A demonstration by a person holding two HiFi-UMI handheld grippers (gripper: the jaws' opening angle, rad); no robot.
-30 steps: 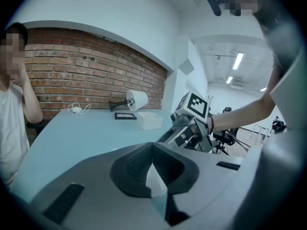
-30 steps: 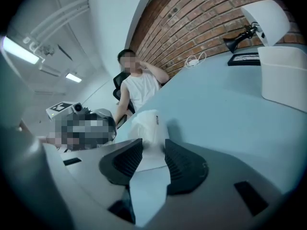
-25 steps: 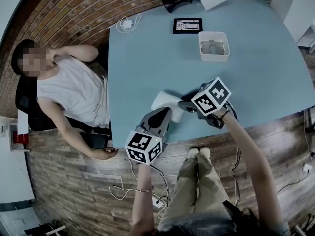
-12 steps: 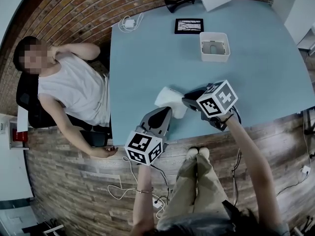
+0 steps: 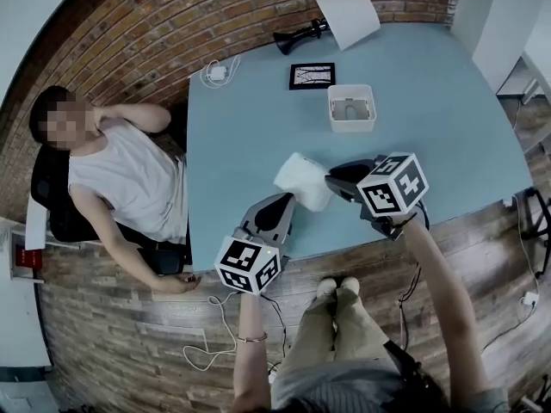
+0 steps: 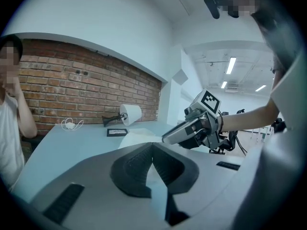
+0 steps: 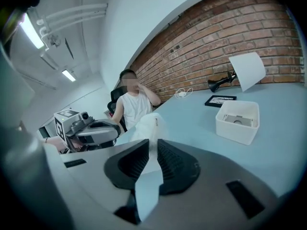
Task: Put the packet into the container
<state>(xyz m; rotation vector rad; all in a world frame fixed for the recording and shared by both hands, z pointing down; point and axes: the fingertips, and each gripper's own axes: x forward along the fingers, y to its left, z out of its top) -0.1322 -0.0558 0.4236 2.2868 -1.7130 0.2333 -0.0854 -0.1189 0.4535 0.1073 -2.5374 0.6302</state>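
Head view: the right tool [image 5: 332, 181] pinches the right edge of the white packet [image 5: 303, 181] over the near part of the blue bench [image 5: 448, 101]. Its jaws have just been closing, with the packet between them. The left tool [image 5: 282, 203] sits just beside the packet on its near left. The white container [image 5: 351, 108] stands farther back on the bench, well apart from the packet, with a small grey thing inside. Behind it lie a black frame [image 5: 312, 76], a lamp [image 5: 340, 20] and a charger [image 5: 215, 73]. A seated person [image 5: 125, 183] is at the left of the bench.

Left gripper view: the left tool's jaws are pressed together at the tips, with nothing pinched. Beyond them the right tool holds the pale packet [image 6: 139, 139].

Right gripper view: the right tool's pads are clamped on the packet, which sticks up past the tips. The container [image 7: 237, 121] lies ahead to the right and is open on top. The left tool [image 7: 117, 128] is at the left, jaws together.
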